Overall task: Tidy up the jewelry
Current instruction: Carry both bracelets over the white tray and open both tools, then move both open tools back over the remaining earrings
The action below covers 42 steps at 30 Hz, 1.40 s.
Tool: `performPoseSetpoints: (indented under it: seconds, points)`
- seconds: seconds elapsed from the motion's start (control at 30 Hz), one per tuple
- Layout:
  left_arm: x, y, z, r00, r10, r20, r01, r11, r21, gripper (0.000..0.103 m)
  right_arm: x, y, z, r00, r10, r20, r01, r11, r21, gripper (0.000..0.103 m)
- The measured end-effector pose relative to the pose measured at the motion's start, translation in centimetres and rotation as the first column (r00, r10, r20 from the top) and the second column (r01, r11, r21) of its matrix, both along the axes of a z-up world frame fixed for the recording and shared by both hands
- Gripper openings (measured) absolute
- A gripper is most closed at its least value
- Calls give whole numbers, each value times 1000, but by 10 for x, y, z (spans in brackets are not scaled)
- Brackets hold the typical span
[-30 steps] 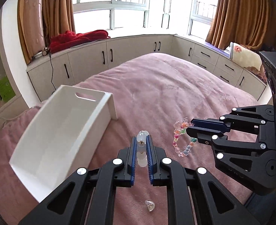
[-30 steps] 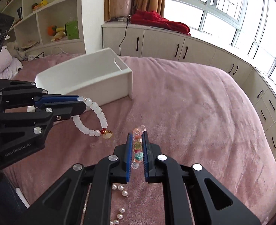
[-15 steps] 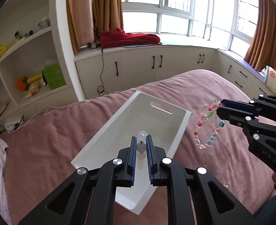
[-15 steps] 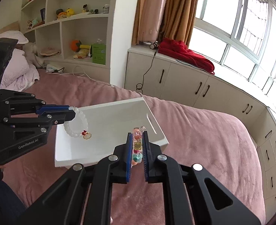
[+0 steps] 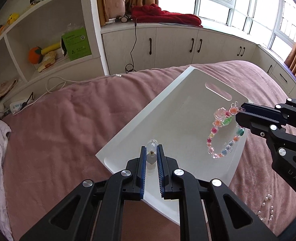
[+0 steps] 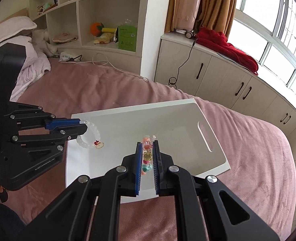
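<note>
A white storage box (image 5: 180, 108) (image 6: 180, 120) with a handle slot lies on the pink bedspread. My left gripper (image 5: 151, 156) (image 6: 81, 127) is shut on a white bead bracelet (image 5: 151, 150) (image 6: 89, 138) with a small gold charm, held over the box's left part. My right gripper (image 6: 147, 152) (image 5: 240, 114) is shut on a colourful bead bracelet (image 5: 222, 136) (image 6: 147, 156), which hangs above the box's inside near its right side.
A pearl strand (image 5: 266, 208) lies on the bedspread to the right of the box. Shelves with toys (image 6: 99, 30), white cabinets (image 5: 176, 46) with a red blanket (image 5: 164, 16) and windows stand behind. A pillow and a light blanket (image 6: 31, 66) lie at the bed's left.
Both grippers have swung left with their bracelets and now hang over the white box, closer to it than before. Both stay shut.
</note>
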<state>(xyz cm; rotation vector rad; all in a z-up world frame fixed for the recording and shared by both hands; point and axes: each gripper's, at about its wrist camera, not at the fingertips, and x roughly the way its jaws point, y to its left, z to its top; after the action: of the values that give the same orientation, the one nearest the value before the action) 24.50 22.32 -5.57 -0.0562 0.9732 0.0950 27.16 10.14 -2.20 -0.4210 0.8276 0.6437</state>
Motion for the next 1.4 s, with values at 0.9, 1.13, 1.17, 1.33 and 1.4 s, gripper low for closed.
performPoseSetpoints:
  seconds: [0.9,1.13,1.17,1.33,1.4]
  points:
    - [-4,-20,28,997,-29,68,27,999,30,29,-9,-10,21,998,-3,64,4,1000,-5,42]
    - [-20,-35,63,988,-43,148,36,998,48,30,-29,-22,55,991,2,133,-6,999,32,42]
    - [-23,-39,70,985,-51,162,43,998,53,32,-34,-26,61,989,3,145,-9,999,41,44]
    - [-39,-59,98,969,-89,230,79,995,55,34,-56,-45,90,978,-6,210,-8,998,67,45]
    - [-45,-67,107,963,-108,248,98,994,54,35,-65,-56,101,971,-14,238,-5,997,76,48]
